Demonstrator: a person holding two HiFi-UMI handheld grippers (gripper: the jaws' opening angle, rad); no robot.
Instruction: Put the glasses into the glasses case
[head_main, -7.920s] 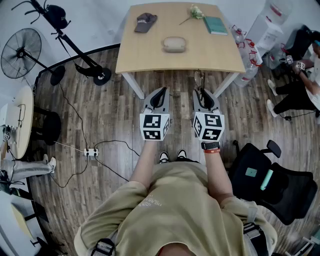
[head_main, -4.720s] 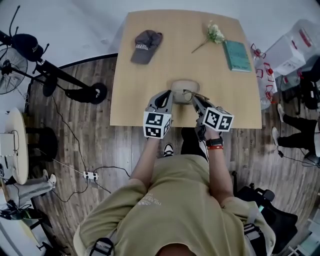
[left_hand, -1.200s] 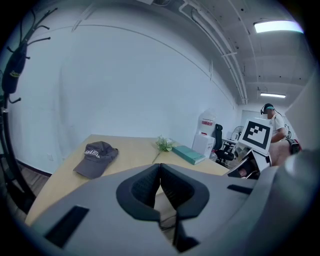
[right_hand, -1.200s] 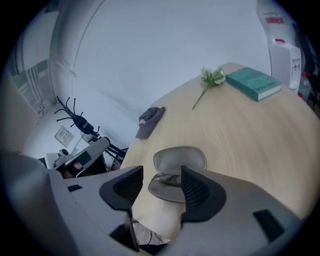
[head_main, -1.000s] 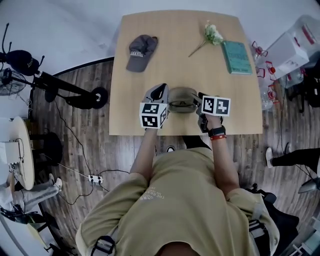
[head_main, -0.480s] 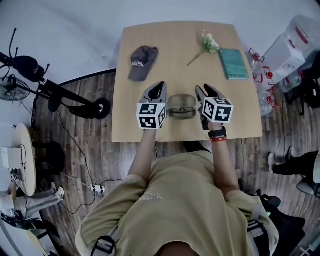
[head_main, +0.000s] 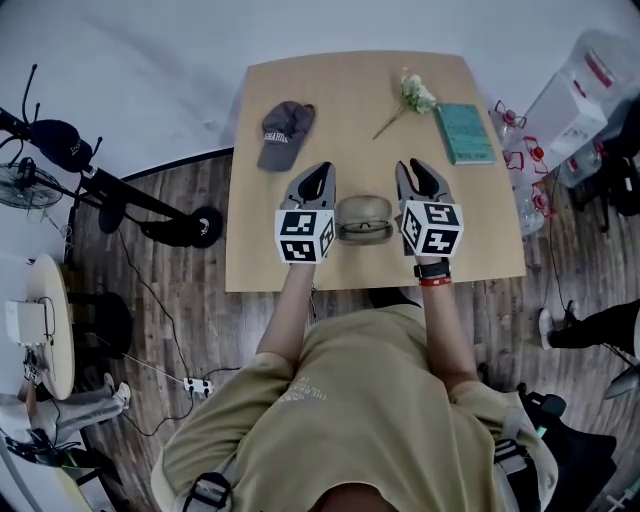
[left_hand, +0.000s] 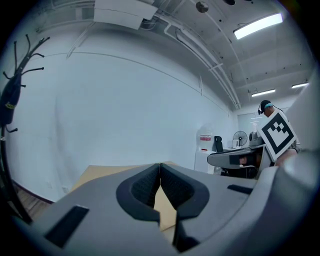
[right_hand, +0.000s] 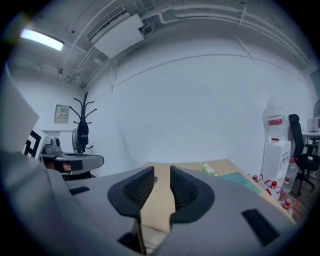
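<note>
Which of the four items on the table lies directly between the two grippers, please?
The glasses case; the cap, flower and green book all lie farther back.

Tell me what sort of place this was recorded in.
Likely an office or lab workroom: a wooden table, a water dispenser, a coat stand and ceiling strip lights.

The glasses case (head_main: 363, 218) is an oval, grey-beige hard shell with a darker seam along its front. It lies flat, long side across, on the near half of the light wooden table (head_main: 330, 100). Its lid looks shut, though the view is small.
</note>
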